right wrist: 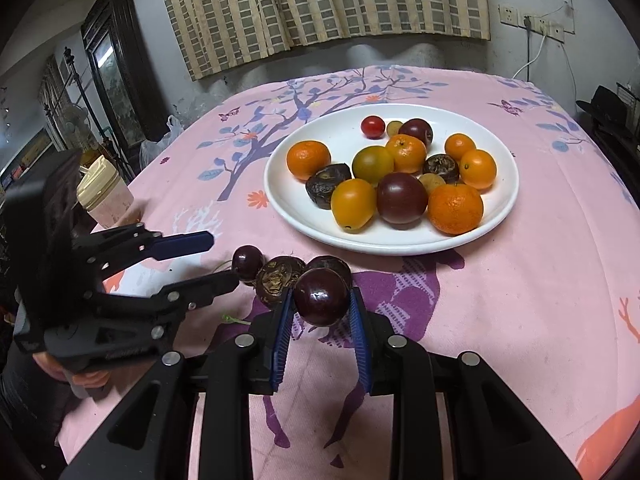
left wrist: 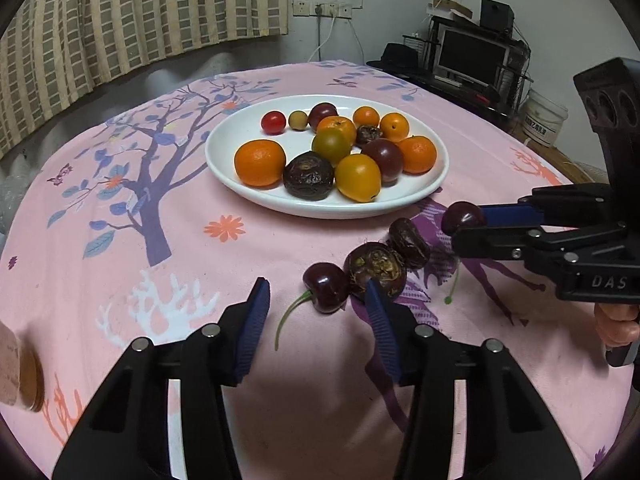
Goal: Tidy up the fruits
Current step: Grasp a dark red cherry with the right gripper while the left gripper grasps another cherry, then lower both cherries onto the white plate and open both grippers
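Nearest, my right fingers (right wrist: 320,300) clench a dark cherry (right wrist: 321,297) above the desk (right wrist: 520,300), my left fingers (left wrist: 316,292) gape empty by a stemmed cherry (left wrist: 326,287), fruit plate (left wrist: 240,140) beyond.

Pink tablecloth (left wrist: 120,240) is showing a blue-purple tree print w/ blue leaves, orange flowers, white coral shapes & a purple figure. White plate (left wrist: 248,136) is carrying mixed colours: orange mandarins (left wrist: 260,162), a yellow-orange tomato (left wrist: 357,177), a green-brown one (left wrist: 331,144), a dark purple plum (left wrist: 383,156), a small red cherry tomato (left wrist: 273,122), wrinkly dark brown fruits. On the cloth, a dark red cherry (left wrist: 326,287) is trailing a green stem. Both grippers are looking black w/ blue ribbed pads (left wrist: 256,320); right gripper (right wrist: 320,300) is pinching a glossy maroon cherry (right wrist: 321,297). Curtain (right wrist: 320,8) is hanging in beige & grey checks.
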{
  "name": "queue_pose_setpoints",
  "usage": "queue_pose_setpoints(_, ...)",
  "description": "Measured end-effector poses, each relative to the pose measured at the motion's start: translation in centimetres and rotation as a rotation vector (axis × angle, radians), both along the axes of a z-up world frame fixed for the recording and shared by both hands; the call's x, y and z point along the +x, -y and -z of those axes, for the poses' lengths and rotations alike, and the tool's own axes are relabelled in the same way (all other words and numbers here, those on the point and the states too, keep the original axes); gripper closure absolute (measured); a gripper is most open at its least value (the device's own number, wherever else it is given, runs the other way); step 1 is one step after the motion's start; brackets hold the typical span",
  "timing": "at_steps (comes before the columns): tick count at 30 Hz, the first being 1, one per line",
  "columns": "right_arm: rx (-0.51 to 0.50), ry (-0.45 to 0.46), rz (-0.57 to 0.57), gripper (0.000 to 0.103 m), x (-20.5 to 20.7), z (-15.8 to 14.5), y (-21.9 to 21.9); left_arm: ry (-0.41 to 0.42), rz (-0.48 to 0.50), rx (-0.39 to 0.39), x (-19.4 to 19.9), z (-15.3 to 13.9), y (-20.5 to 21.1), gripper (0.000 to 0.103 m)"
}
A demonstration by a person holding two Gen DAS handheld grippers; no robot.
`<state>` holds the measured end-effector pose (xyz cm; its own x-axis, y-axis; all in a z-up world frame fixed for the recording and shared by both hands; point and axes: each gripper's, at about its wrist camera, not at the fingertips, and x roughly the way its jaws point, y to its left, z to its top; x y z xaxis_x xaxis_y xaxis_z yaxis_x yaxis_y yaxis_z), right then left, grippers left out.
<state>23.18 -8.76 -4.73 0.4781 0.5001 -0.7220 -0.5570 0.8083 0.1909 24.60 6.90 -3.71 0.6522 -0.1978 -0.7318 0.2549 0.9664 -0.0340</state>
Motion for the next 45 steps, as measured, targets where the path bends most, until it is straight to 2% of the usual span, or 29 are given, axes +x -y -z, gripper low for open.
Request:
queue_pose_setpoints(6, 0.002, -0.004, 0.010, 0.074, 0.2, 0.0, 0.3, -0.031, 0.105, -0.014, 1.7, 1.0, 0.0, 0.054)
queue_pose_setpoints(12, -0.007, -0.008, 0.013, 0.074, 0.3, 0.2, 0.2, -0.069, 0.184, -0.112, 2.6, 1.4, -1.2, 0.055)
queue_pose_setpoints(13, -0.009, -0.008, 0.013, 0.074, 0.3, 0.2, 0.2, -0.084, 0.194, -0.137, 2.8, 1.6, -1.4, 0.057)
queue_pose_setpoints(16, -0.008, -0.008, 0.015, 0.074, 0.4, 0.2, 0.3, -0.104, 0.217, -0.165, 2.7, 1.7, -1.5, 0.070)
queue_pose_setpoints(18, -0.008, 0.001, 0.019, 0.074, 0.4, 0.0, 0.5, -0.092, 0.225, -0.116, 2.3, 1.7, -0.9, 0.076)
queue_pose_setpoints(19, -0.008, 0.005, 0.021, 0.074, 0.4, -0.1, 0.5, -0.095, 0.228, -0.096, 2.2, 1.9, -0.5, 0.076)
queue_pose_setpoints(25, 0.006, 0.018, 0.033, 0.074, 0.3, -0.5, 1.0, -0.062, 0.182, -0.045, 0.8, 1.2, -0.2, 0.076)
queue_pose_setpoints(30, 0.047, 0.084, 0.056, 0.074, 0.5, -1.8, 1.6, 0.020, 0.134, -0.097, 0.7, -2.3, -0.7, 0.077)
queue_pose_setpoints(34, 0.091, 0.179, 0.122, 0.074, 2.5, -3.3, 2.2, 0.086, 0.050, -0.087, 4.3, -5.3, 0.0, 0.077)
queue_pose_setpoints(37, 0.111, 0.198, 0.166, 0.074, 5.6, -3.4, 2.3, 0.090, -0.014, -0.106, 8.5, -6.0, 0.8, 0.077)
queue_pose_setpoints(39, 0.116, 0.214, 0.188, 0.073, 7.8, -3.2, 2.0, 0.084, -0.063, -0.060, 10.8, -5.8, 1.6, 0.076)
queue_pose_setpoints(40, 0.111, 0.215, 0.202, 0.069, 8.5, -3.0, 1.9, 0.056, -0.114, -0.016, 12.0, -5.4, 2.0, 0.069)
queue_pose_setpoints(41, 0.105, 0.198, 0.224, 0.062, 9.0, -2.7, 1.9, 0.027, -0.148, 0.004, 12.5, -5.2, 2.0, 0.043)
queue_pose_setpoints(42, 0.111, 0.175, 0.223, 0.061, 9.2, -2.5, 2.2, 0.012, -0.182, 0.008, 12.5, -5.0, 1.8, 0.036)
queue_pose_setpoints(43, 0.120, 0.152, 0.202, 0.061, 8.9, -2.5, 2.3, 0.035, -0.207, -0.008, 11.6, -5.2, 1.4, 0.027)
queue_pose_setpoints(45, 0.102, 0.145, 0.153, 0.061, 7.6, -2.8, 2.0, 0.090, -0.223, -0.003, 9.3, -5.6, 0.8, 0.016)
